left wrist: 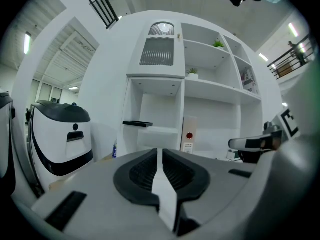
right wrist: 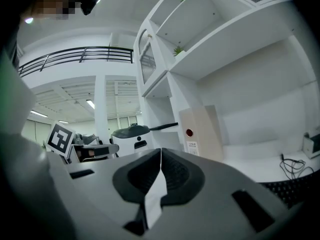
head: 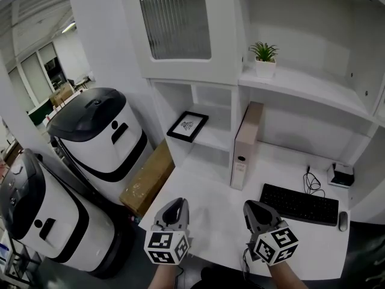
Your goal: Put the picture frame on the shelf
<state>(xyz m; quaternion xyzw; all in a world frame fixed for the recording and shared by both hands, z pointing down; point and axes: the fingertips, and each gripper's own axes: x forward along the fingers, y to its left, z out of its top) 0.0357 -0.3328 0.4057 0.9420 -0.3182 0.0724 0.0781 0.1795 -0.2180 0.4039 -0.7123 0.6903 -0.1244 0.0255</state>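
Observation:
The black picture frame (head: 187, 126) lies tilted on a white shelf (head: 207, 142) in the left cubby of the wall unit. In the left gripper view the picture frame (left wrist: 137, 124) shows edge-on as a thin dark bar. My left gripper (head: 176, 205) and right gripper (head: 252, 208) hover side by side over the near part of the desk, well short of the frame. Both point toward the shelves. The left gripper (left wrist: 160, 156) has its jaws together with nothing between them. The right gripper (right wrist: 161, 156) is likewise shut and empty.
A beige upright box (head: 247, 144) stands beside the cubby. A keyboard (head: 299, 204), a mouse (head: 343, 221) and cables (head: 311, 182) lie on the white desk (head: 210, 203). A potted plant (head: 264, 59) sits higher up. Two white-and-black machines (head: 99, 140) and a cardboard box (head: 147, 178) stand at the left.

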